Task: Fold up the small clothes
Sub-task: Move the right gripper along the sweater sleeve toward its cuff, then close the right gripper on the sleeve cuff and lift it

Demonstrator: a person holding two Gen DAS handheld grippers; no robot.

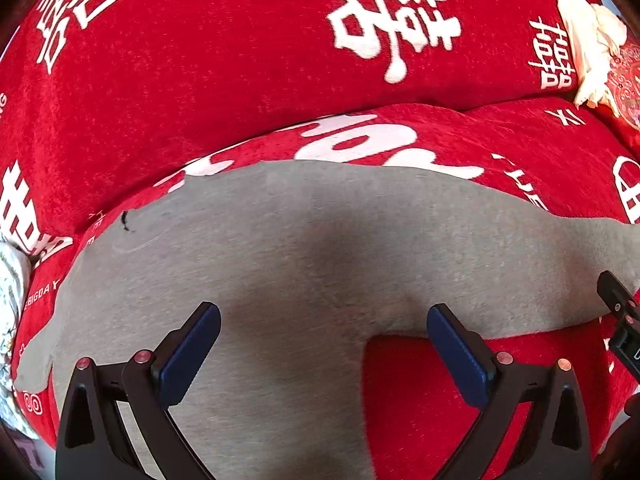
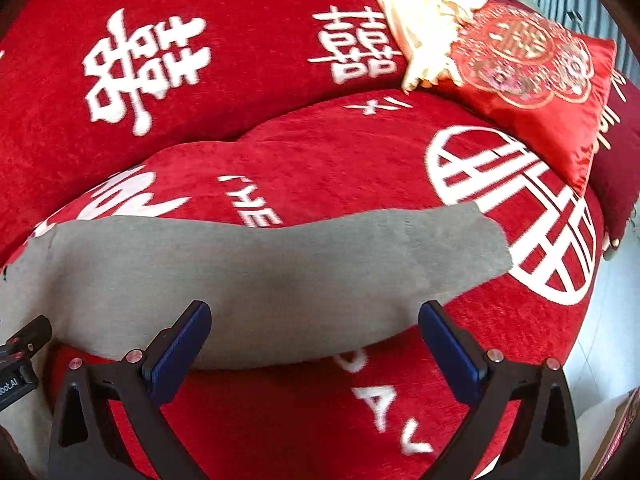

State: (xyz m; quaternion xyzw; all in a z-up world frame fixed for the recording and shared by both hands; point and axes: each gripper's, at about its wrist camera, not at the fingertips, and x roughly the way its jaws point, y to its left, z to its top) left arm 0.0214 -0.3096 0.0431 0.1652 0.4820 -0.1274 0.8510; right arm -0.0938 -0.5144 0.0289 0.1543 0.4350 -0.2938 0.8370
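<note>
two grippers hang just above a grey garment that lies spread flat on a red sofa cover printed with white characters, and neither holds anything: the left gripper has its blue pads wide apart over the body of the cloth near the notch where the two legs part, and the right gripper is equally spread over the near edge of the leg that runs off to the right. the piece looks like small trousers, laid out smooth, with one leg end reaching a round white emblem on the cover. judging from this, the fold has not begun and the step in hand is taking hold. to do it well, each claw should come down on the near hem so that one pad slides beneath the cloth and not into the plush cover, both should close at matching points, and then lift together and carry the edge across evenly, so no slack bunches in the middle. an embroidered cushion sits well apart at the back.
</note>
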